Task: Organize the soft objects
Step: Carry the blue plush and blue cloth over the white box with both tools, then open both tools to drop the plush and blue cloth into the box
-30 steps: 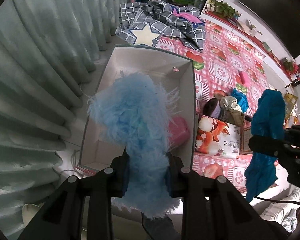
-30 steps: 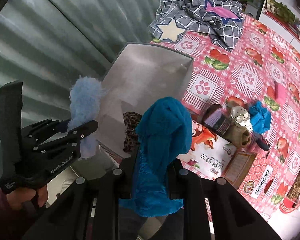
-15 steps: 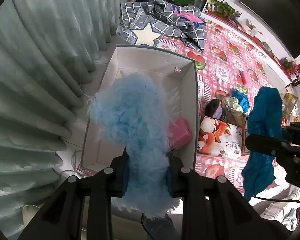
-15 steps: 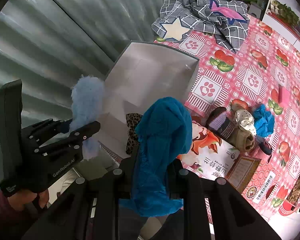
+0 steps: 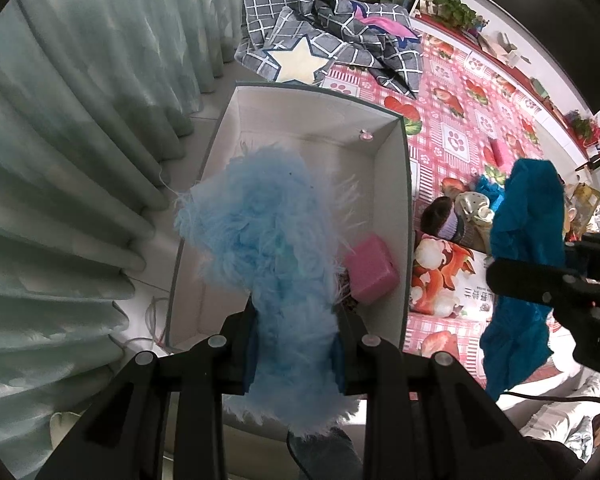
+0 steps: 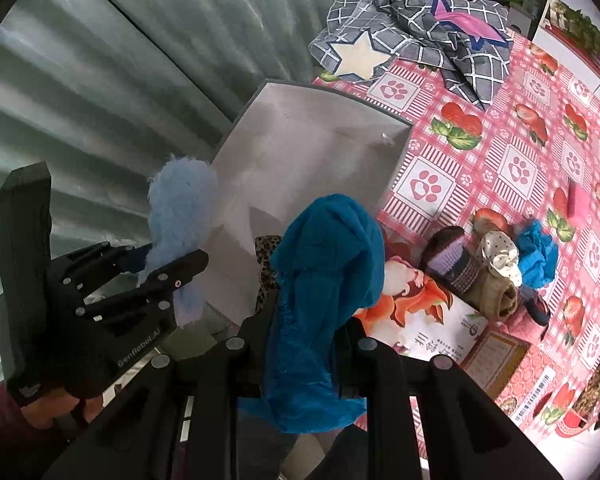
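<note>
My left gripper [image 5: 294, 340] is shut on a fluffy light-blue soft item [image 5: 268, 248] and holds it above the near end of an open white storage box [image 5: 404, 208]. It also shows in the right wrist view [image 6: 180, 216]. My right gripper [image 6: 304, 336] is shut on a teal blue cloth [image 6: 324, 264], held to the right of the box over a printed bag; the cloth also shows in the left wrist view [image 5: 528, 216]. A pink soft block [image 5: 370, 270] and a leopard-print item [image 6: 266, 264] lie inside the box.
Grey-green curtains [image 5: 80, 140] hang left of the box. A pink strawberry-and-paw mat [image 6: 512, 152] covers the floor. A grey checked blanket with a star [image 5: 324, 48] lies beyond the box. Socks and a blue scrunchie [image 6: 536, 252] lie by a fox-print bag [image 6: 412, 300].
Both grippers have shifted slightly, still holding their items; the box now sits a little further off in both views. Both grips are unchanged.
</note>
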The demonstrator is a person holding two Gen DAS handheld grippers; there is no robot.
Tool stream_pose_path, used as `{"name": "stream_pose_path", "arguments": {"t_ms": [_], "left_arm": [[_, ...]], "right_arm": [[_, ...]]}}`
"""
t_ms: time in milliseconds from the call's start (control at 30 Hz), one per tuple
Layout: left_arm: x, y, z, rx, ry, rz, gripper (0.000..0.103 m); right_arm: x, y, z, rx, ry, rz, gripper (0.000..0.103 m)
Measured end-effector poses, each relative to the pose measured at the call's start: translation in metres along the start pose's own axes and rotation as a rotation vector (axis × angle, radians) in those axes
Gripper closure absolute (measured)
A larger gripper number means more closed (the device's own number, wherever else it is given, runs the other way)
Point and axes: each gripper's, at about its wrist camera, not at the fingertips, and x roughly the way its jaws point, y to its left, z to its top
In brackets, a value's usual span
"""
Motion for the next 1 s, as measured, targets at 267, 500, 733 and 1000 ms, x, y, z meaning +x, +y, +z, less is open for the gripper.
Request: {"name": "stream_pose_path", "arguments": {"t_ms": [267, 500, 733, 1000], "left_arm": [[0.013, 0.004, 0.019, 0.007, 0.006, 0.025, 0.072], [0.026, 0.008, 0.035, 0.007, 0.018, 0.036, 0.072], [0.037, 0.013, 0.042, -0.005, 0.037, 0.038, 0.072], [0.042, 0.013, 0.043, 0.0, 0.051, 0.027, 0.07]], "right_arm": [[0.015, -0.001, 0.031, 0.017, 0.005, 0.012, 0.081], [0.027, 0.001, 0.052, 0.004, 0.016, -0.001, 0.081], [0.039, -0.001, 0.065, 0.007, 0.03, 0.003, 0.081], [0.05, -0.004, 0.076, -0.009, 0.042, 0.016, 0.081]]}}
